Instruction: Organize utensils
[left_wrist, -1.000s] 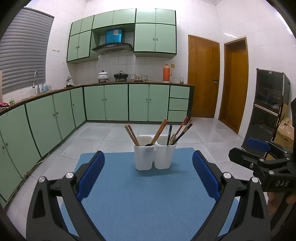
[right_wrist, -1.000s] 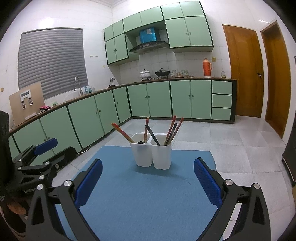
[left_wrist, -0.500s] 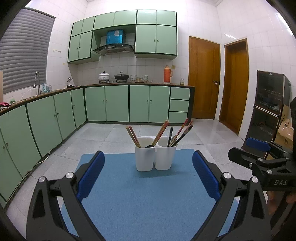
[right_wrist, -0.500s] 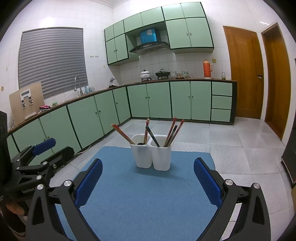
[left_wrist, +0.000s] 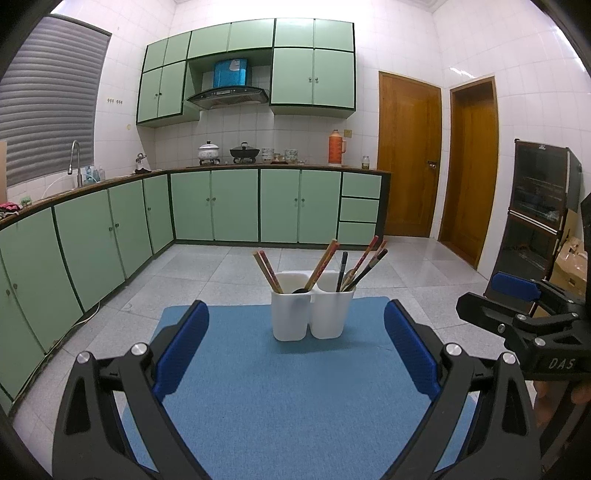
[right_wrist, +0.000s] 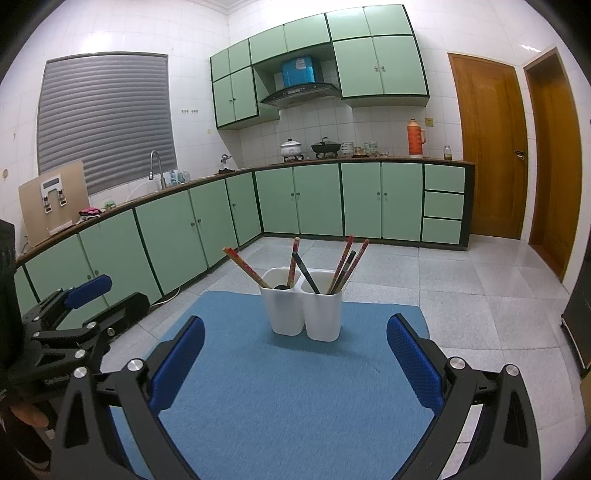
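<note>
Your left gripper (left_wrist: 295, 347) stands wide open, holding and touching nothing. Your right gripper (right_wrist: 295, 350) likewise: fingers spread wide, empty. The white two-compartment holder (left_wrist: 312, 314), with chopsticks (left_wrist: 267, 271) in both compartments, stands near the blue mat's (left_wrist: 295, 406) far edge.

Matt blue cloth mat (left_wrist: 280, 387), smooth white plastic holder (left_wrist: 312, 314), wooden chopsticks (left_wrist: 323, 264), glossy floor tiles (right_wrist: 480, 280)

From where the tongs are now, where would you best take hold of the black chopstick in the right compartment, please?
Probably the black chopstick's exposed upper shaft, from above: its lower end sits inside the white holder, and the top leans left, clear of the red chopsticks.
</note>
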